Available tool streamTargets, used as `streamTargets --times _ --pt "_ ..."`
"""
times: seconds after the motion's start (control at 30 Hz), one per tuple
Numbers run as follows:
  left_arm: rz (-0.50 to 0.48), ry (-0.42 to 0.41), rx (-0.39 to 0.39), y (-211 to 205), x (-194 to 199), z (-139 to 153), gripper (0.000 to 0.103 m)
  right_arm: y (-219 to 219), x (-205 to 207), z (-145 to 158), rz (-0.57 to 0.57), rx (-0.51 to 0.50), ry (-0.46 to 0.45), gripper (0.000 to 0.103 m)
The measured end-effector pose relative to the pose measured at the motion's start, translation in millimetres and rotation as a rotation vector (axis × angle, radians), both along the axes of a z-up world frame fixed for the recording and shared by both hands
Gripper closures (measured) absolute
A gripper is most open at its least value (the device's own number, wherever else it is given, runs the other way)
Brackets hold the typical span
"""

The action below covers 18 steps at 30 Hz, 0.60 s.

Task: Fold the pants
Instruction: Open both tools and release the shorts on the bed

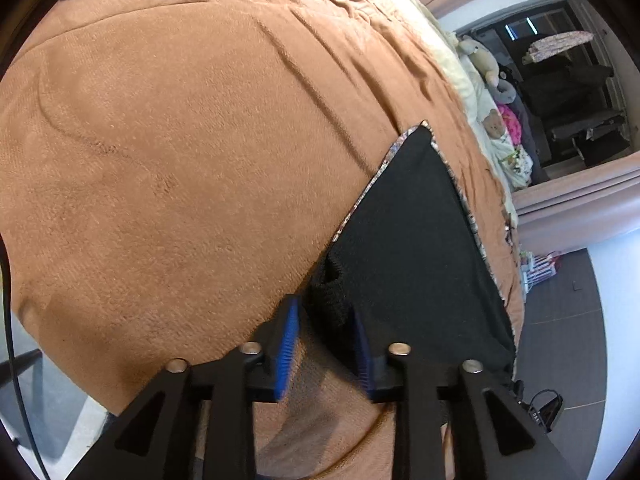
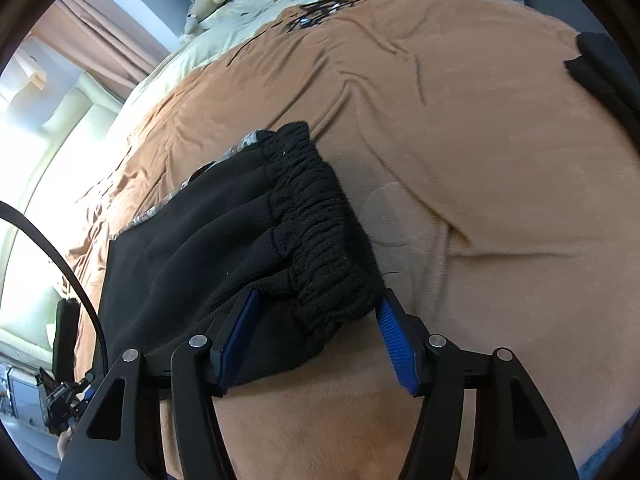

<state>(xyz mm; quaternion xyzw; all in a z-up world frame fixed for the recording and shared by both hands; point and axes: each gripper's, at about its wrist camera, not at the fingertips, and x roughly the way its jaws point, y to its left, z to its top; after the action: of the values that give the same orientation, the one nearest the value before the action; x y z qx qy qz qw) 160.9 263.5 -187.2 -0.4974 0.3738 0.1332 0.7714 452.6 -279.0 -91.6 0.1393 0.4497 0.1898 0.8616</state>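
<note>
Black pants [image 1: 412, 220] lie folded on a brown blanket [image 1: 180, 140] spread over a bed, with a patterned edge showing under them. In the left wrist view, a gathered corner of the pants sits between the blue pads of my left gripper [image 1: 324, 308], which stand apart with blanket showing in the gap. In the right wrist view, the elastic waistband [image 2: 316, 216] of the pants [image 2: 200, 240] bulges between the spread fingers of my right gripper [image 2: 320, 296]. The cloth rests against the left pad [image 2: 240, 332], and the right pad [image 2: 396, 344] stands clear of it.
A second dark garment [image 2: 600, 68] lies at the blanket's far right edge. Stuffed toys [image 1: 480, 60] and a cream sheet [image 2: 240, 12] sit at the head of the bed. A tangle of black cord [image 2: 320, 10] rests on the blanket [image 2: 480, 160]. Dark floor [image 1: 560, 320] borders the bed.
</note>
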Motion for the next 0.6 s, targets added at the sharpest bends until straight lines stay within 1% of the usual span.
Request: streamTargets --times 0.03,0.07,0.23,0.33,0.47,0.6 --pt "-0.003 -0.016 -0.008 1 -1 0 0.06 1 -4 5 -0.006 -0.006 -0.013 0.044" --pt "-0.009 -0.028 -0.016 2 -1 0 0.057 2 -9 9 -0.008 -0.01 -0.025 0.044" --pt "-0.017 -0.045 -0.036 6 2 -1 0.055 11 -38 38 -0.019 -0.058 -0.12 0.044" --pt "-0.015 -0.055 -0.043 9 0 -1 0.055 24 -52 51 0.004 -0.085 -0.175 0.044" --pt "-0.019 -0.059 -0.047 10 0 -2 0.055 51 -58 55 0.056 -0.103 -0.197 0.044" --pt "-0.022 -0.062 -0.054 11 1 -2 0.055 69 -49 51 0.099 -0.13 -0.197 0.044"
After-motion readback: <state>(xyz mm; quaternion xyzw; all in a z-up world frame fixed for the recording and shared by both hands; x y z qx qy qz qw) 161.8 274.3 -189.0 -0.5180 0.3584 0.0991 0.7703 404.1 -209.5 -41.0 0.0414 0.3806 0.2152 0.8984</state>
